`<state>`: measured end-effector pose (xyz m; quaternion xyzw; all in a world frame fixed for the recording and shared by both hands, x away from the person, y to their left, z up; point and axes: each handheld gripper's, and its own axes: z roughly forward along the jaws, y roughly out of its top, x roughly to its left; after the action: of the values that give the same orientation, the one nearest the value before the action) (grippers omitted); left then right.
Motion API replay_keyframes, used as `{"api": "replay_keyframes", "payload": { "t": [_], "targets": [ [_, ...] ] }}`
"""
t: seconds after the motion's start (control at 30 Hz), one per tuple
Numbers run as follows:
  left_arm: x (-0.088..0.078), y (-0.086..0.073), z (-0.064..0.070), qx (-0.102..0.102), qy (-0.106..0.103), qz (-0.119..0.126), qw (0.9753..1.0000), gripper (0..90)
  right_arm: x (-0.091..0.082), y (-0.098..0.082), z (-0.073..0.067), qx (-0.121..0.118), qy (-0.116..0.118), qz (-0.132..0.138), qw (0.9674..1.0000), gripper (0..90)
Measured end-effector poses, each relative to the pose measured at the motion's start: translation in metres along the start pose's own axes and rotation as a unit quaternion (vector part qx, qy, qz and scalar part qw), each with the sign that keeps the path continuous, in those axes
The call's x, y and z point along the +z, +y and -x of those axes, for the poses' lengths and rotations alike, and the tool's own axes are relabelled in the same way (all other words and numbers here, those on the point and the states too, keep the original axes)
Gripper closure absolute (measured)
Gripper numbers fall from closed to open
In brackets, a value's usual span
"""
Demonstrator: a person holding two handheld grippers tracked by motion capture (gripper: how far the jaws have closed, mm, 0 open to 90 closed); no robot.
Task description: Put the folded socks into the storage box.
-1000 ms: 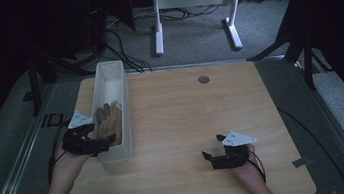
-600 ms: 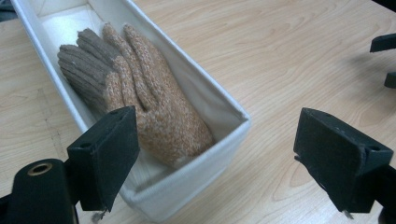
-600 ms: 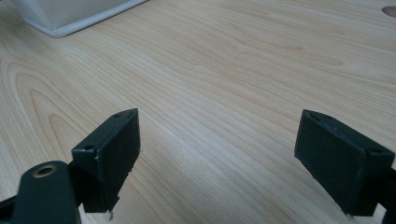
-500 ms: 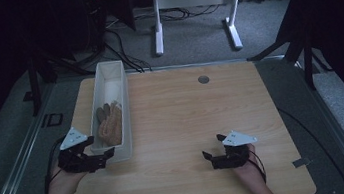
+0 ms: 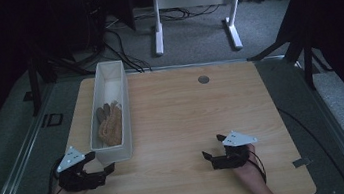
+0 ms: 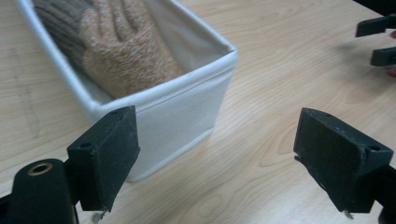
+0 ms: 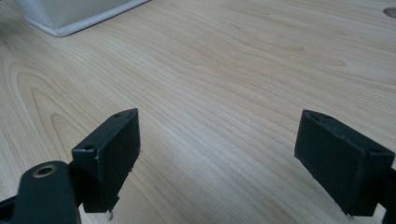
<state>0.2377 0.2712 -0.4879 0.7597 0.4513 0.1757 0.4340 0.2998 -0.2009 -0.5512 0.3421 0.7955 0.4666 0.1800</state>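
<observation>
White fabric bin (image 5: 120, 83) lies along the left part of the wooden table (image 5: 187, 115) in the high view, long axis running away from the person, with knitted gloves (image 5: 109, 124) in its near half; the left gripper (image 5: 99, 163), jaws apart, sits just off the bin's near end, nearer than the right gripper (image 5: 213, 150), also apart and well to the side; a small dark disc (image 5: 203, 79) lies far off. Left gripper view: the bin's near corner (image 6: 205, 84) stands between the empty jaws, the tan glove (image 6: 126, 51) beyond its rim. Right gripper view: jaws wide over bare wood, a bin corner (image 7: 70, 16) well ahead.
</observation>
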Motion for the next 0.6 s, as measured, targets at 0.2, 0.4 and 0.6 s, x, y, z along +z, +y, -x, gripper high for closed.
{"api": "replay_keyframes", "payload": {
  "t": [0.2, 0.4, 0.6],
  "targets": [
    [0.003, -0.017, -0.005, -0.009, -0.003, -0.001, 1.0000, 14.7, 0.000, 0.000, 0.000, -0.003, 0.000, -0.001, 1.0000, 14.1],
    [0.005, -0.030, -0.008, -0.011, 0.002, 0.002, 0.9999, 14.8, 0.000, 0.000, 0.000, -0.003, 0.000, 0.000, 1.0000, 14.1],
    [0.005, -0.046, -0.013, -0.019, 0.020, 0.024, 0.9993, 14.7, 0.000, -0.001, 0.000, -0.004, 0.000, 0.000, 1.0000, 14.1]
  ]
}}
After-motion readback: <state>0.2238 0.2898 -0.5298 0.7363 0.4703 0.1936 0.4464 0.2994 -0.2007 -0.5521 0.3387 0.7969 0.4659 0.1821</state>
